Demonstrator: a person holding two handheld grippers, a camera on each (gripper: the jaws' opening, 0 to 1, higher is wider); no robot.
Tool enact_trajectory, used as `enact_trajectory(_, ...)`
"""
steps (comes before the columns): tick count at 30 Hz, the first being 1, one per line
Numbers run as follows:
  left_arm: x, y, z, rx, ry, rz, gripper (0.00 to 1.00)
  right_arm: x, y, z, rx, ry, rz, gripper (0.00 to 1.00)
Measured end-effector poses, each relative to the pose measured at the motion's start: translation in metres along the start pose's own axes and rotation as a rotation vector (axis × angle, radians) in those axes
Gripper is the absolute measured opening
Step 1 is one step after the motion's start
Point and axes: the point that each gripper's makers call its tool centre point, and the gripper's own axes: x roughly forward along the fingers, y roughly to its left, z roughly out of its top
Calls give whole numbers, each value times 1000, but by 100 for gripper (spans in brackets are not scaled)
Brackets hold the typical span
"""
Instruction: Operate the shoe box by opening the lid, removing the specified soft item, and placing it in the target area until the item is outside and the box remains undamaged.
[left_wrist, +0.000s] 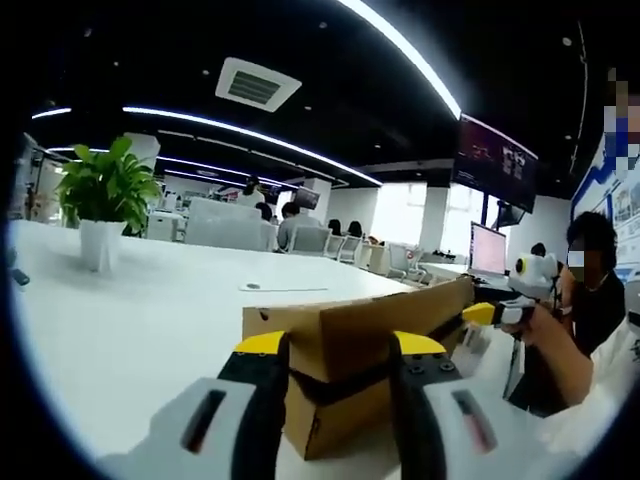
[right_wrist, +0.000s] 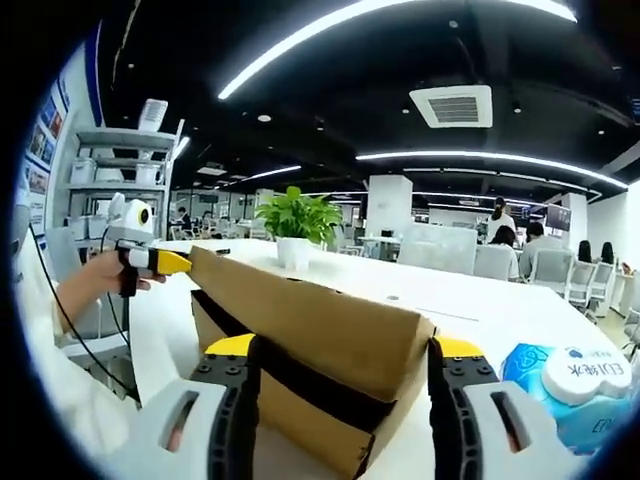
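A brown cardboard shoe box (left_wrist: 335, 405) lies on the white table (left_wrist: 130, 320), and its lid (left_wrist: 400, 315) looks slightly raised and tilted. My left gripper (left_wrist: 340, 345) is open, its yellow-tipped jaws straddling one end of the box. From the other end, my right gripper (right_wrist: 345, 347) is also open, with the box (right_wrist: 310, 335) between its jaws. The right gripper (left_wrist: 482, 314), held in a hand, has its tip at the lid's far end. The left gripper (right_wrist: 165, 262) meets the lid's opposite corner. The box's inside is hidden.
A blue pack of wet wipes (right_wrist: 570, 395) with a white cap lies right of the box. A potted plant (left_wrist: 105, 190) (right_wrist: 297, 215) stands farther back on the table, and a flat sheet (left_wrist: 285, 288) lies behind the box. A person (left_wrist: 590, 300) stands close; others sit beyond.
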Motion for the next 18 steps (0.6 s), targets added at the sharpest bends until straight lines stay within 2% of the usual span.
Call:
enact_trajectory(4,0,0,0,-7,-19,11,41,-2,2,1,26,-13,12,75)
enact_trajectory(10,0,0,-1,-9,-26,14,42,-4,1,3,61,-28,25,74)
enact_trajectory(13,-1,0,-3,-3,-23,16,42,-9,-1,9,194,-87,57,65)
enact_trajectory(15,0,-1,-4,-6,-19,16,42,-9,-9,2,172,-68,11,66)
enact_trajectory(16,1,-2,-6,-6,-14,15,42,-8,-10,-2,133,-49,-1,66)
enact_trajectory(18,2,-2,-10,-2,-3,17,43,-6,-7,-3,152,-54,7,66)
